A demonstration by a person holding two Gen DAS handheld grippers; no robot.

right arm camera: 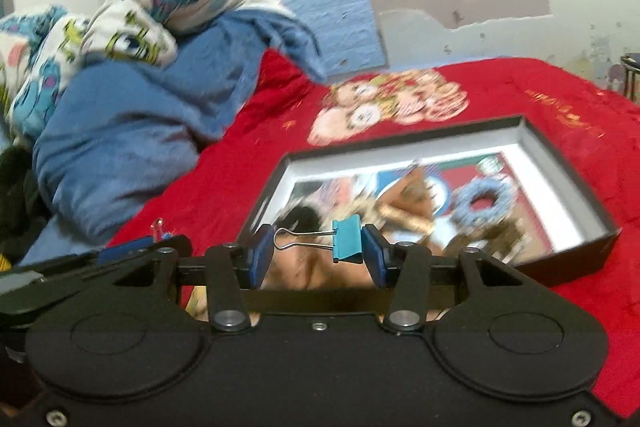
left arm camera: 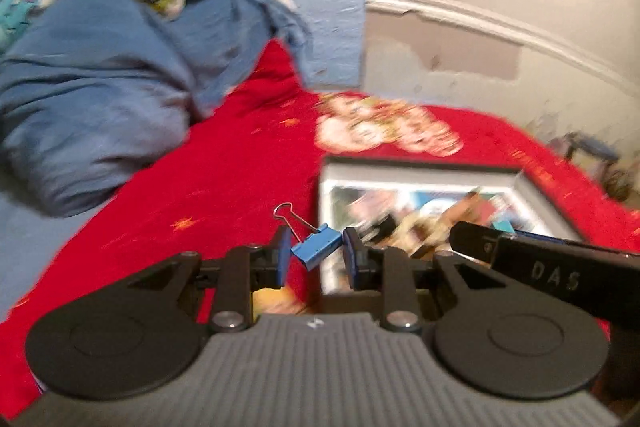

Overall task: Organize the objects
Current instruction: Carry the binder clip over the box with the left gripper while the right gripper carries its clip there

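My left gripper (left arm camera: 314, 257) has a blue clip (left arm camera: 317, 248) between its pads: a folded sheet-metal body, tilted, with one thin wire loop handle rising up and to the left. The clip's right end touches my right pad; whether the left pad presses it I cannot tell, so I cannot say if these jaws truly grip. Left of the jaws lies a rumpled blue blanket (left arm camera: 92, 99), soft and creased, on a red fleece cover (left arm camera: 224, 163) with a cartoon print. Ahead and right of the jaws sits a shallow rectangular box (left arm camera: 420, 173), dark outside, pale inside, its contents blurred.

My right gripper (right arm camera: 315, 247) is closed on a teal clip (right arm camera: 347, 239): its metal body sits against the right pad, and its wire handles reach across to the left pad. Left of these jaws the other gripper's black arm (right arm camera: 80, 267) pokes in. Just beyond the jaws is the same box (right arm camera: 568, 183), holding a fuzzy blue ring (right arm camera: 486, 205) among blurred items.

Two clips, one box, two grippers.
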